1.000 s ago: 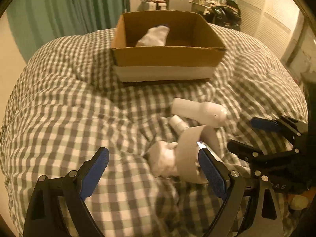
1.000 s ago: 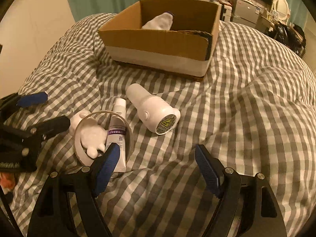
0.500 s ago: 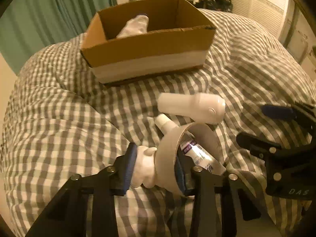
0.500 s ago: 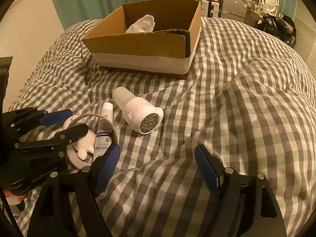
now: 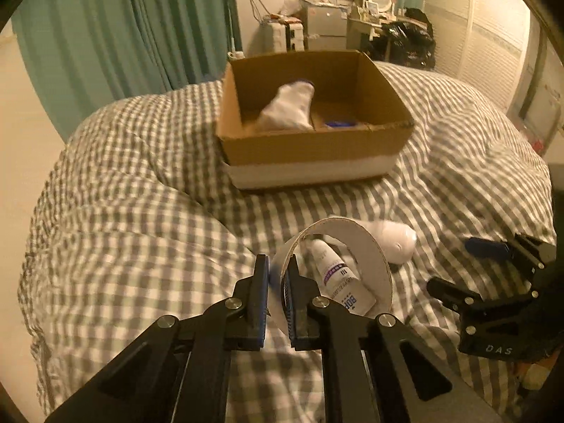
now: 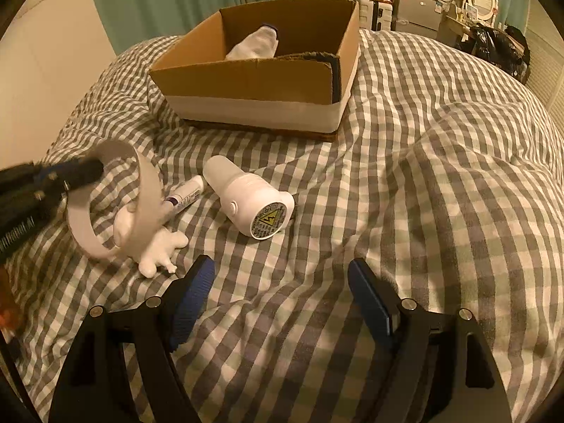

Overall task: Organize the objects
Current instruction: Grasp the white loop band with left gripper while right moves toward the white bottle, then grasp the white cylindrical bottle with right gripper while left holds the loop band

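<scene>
The left hand-held gripper [image 5: 276, 290] pinches the white ring [image 5: 356, 243] (a wide band) above the bed [image 5: 141, 229]; the right hand-held gripper [image 6: 280, 303] hangs wide, holding nothing, near the white bottle [image 6: 250, 201].

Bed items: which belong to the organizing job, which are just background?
Job: ring in left gripper, tube, white device, figurine, box, sock inside it.
Background: duvet, curtain, desk clutter.
</scene>
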`<state>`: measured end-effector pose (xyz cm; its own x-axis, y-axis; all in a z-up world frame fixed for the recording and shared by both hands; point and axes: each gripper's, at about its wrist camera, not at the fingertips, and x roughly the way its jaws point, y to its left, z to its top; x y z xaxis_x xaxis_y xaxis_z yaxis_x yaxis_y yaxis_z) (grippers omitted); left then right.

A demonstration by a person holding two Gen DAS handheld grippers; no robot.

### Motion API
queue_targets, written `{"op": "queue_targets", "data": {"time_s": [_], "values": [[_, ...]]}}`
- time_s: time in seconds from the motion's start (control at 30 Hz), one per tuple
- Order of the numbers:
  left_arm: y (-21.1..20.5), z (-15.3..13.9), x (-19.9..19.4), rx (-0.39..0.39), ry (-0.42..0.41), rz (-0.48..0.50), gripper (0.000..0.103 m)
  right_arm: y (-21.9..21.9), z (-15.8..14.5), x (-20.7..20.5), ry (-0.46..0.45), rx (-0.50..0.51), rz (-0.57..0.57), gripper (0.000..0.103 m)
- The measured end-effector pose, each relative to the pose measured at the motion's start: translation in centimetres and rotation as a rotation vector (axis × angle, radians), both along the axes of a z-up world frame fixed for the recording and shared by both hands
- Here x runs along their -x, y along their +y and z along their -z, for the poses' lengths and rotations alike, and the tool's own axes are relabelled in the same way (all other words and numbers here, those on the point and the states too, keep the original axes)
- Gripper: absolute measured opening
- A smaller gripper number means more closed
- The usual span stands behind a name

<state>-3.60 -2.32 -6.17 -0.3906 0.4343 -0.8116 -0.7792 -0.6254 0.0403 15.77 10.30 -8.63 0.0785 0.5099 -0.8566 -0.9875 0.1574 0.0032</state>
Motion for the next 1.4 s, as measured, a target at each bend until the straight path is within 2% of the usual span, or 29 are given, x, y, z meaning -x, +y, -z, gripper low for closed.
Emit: {"op": "queue_targets", "data": {"time_s": [0.13,0.33,0.5,0.67,0.7,0.77,0.9,1.2,1.4], "values": [[-0.1,-0.1,2.0,0.002,-0.006,-0.004,0.009,0.5,-0.7,0.2,-0.001,-0.015,-0.025,0.078],[1.2,0.5,4.4,0.019,-0.002,-0.016,0.009,3.7,-0.8,1.3,-0.070,0.003,-0.121,0.078],[2.6,1.5,6.2,0.036,0.010,-0.016,0.009,7.4,1.2,2.4,-0.121,0.063,-0.194,0.078],[3.6,3.6,7.8,0.064,-0.014,-0.024,0.009,9.7,3.8,2.2,-0.111,0.128,-0.197,0.078],[3.6,4.1,8.0,0.069,-0.021,-0.025,0.009,9.7,4.2,2.2,-0.110,0.139,-0.197,0.078],[3.8,4.9,8.2,0.080,-0.035,-0.021,0.009,9.8,4.8,2.1,-0.104,0.152,-0.199,0.064],[4.1,5.6,8.0,0.097,-0.041,-0.007,0.009,9.5,4.8,2.3,-0.103,0.141,-0.201,0.058],[3.8,4.5,6.7,0.095,-0.025,0.003,0.009,8.0,3.4,3.6,-0.133,0.094,-0.208,0.058],[3.1,2.1,5.0,0.074,0.006,0.020,0.009,6.4,0.7,4.1,-0.177,0.037,-0.210,0.058]]}}
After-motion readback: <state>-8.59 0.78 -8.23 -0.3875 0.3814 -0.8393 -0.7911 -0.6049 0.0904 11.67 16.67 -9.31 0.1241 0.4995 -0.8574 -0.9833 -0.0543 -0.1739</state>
